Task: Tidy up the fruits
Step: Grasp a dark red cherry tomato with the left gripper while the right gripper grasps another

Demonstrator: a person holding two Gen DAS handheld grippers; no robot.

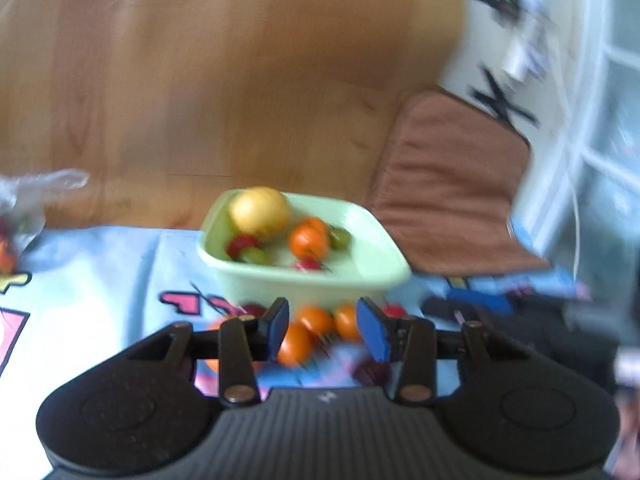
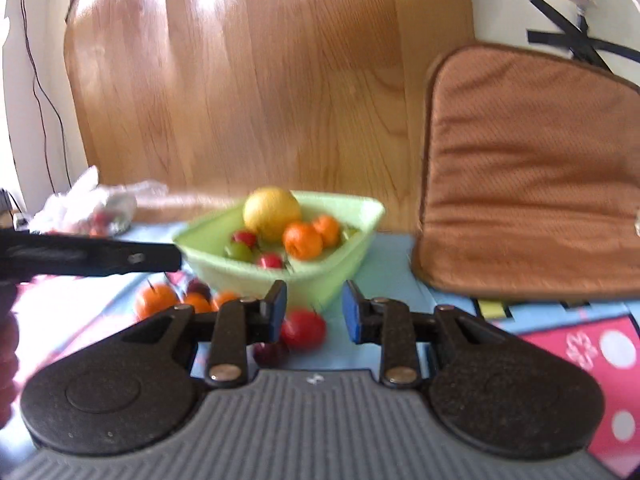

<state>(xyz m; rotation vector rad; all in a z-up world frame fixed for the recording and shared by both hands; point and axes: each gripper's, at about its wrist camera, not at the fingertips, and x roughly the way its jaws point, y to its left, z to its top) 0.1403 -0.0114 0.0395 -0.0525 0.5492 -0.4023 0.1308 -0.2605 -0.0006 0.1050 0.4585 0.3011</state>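
Several fruits already sit in the green bowl (image 2: 276, 276): a large yellow fruit (image 2: 272, 212), two oranges (image 2: 303, 241), small red fruits (image 2: 270, 261) and a green one (image 2: 239, 251). Judged from this, the sorting is partly done.

Outstanding items lie on the patterned cloth (image 1: 100, 280) just in front of the bowl: a cluster of oranges (image 1: 316, 320) and dark red fruits in the left view, and a red fruit (image 2: 303, 329) with a darker one (image 2: 269, 354) beside it in the right view. More fruit appears inside a clear plastic bag (image 2: 92, 204) at the far left; contents too blurred to identify.

The left gripper (image 1: 326, 330) has its fingers apart and empty, over the orange cluster. The right gripper (image 2: 314, 312) is likewise spread and empty, the red fruit near its left finger.
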